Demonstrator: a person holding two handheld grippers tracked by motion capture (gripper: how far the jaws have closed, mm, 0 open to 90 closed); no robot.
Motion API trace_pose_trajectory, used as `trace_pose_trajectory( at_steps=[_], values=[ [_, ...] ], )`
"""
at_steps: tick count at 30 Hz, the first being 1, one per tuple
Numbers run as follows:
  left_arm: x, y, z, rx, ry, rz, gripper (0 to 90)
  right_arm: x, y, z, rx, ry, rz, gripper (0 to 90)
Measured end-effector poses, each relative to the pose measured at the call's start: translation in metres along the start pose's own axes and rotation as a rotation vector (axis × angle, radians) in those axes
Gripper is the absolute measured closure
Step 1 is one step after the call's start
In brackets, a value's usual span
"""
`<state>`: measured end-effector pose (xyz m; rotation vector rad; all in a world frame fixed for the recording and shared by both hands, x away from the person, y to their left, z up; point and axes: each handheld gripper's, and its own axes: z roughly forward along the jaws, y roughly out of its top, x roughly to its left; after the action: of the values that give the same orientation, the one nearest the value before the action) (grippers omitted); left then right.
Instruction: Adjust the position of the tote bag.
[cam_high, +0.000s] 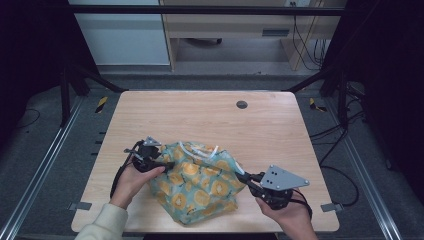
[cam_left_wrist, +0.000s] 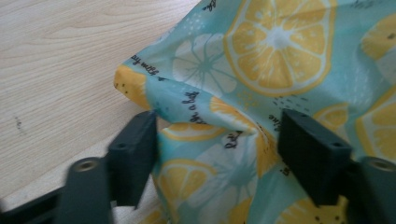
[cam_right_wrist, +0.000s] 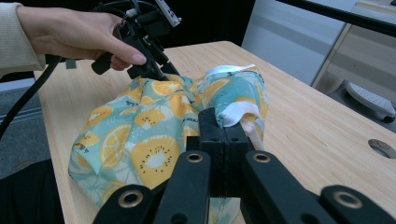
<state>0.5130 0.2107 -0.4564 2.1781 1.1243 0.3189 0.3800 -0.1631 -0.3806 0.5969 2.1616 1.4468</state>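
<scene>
Now: bag (cam_high: 200, 182) lies crumpled on table (cam_high: 210, 115), near edge. Left gripper (cam_high: 167, 165) jaws parted, a fabric fold between them, unpinched. Right gripper (cam_high: 245, 177) clenched on bag's right edge.

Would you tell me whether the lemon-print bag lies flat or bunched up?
Bunched up: the bag sits crumpled and puffed on the table.

Between the left tongs (cam_left_wrist: 217, 154) we see black script on the lemon-print bag (cam_left_wrist: 261, 70); only "with" and "a" read clearly, the rest is blurred.
</scene>
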Motion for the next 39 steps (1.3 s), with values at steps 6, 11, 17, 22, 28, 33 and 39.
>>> trace_pose_trajectory(
  at_steps=[6,11,17,22,28,33,39],
  values=[
    [0.001,-0.002,0.002,0.006,-0.011,0.003,64.5,-0.001,-0.001,0.001,0.002,0.0,0.004,90.0],
    [0.0,-0.003,0.0,0.015,-0.013,0.046,86.6,-0.001,-0.002,0.002,0.004,0.002,0.003,90.0],
    [-0.002,-0.002,-0.013,-0.03,0.03,0.059,89.5,-0.003,-0.002,0.002,0.003,-0.008,0.008,90.0],
    [-0.007,-0.008,-0.043,-0.133,0.077,0.074,89.8,-0.009,-0.003,-0.002,-0.004,-0.021,0.021,90.0],
    [-0.016,-0.025,-0.084,-0.272,0.096,0.065,89.9,-0.013,-0.005,-0.012,-0.013,-0.033,0.033,90.0],
    [-0.026,-0.038,-0.107,-0.33,0.11,0.081,90.0,-0.009,-0.005,-0.018,-0.031,-0.023,0.023,90.0],
    [-0.038,-0.06,-0.117,-0.338,0.092,0.101,90.0,-0.006,-0.007,-0.025,-0.057,0.019,0.035,90.0]
  ],
)
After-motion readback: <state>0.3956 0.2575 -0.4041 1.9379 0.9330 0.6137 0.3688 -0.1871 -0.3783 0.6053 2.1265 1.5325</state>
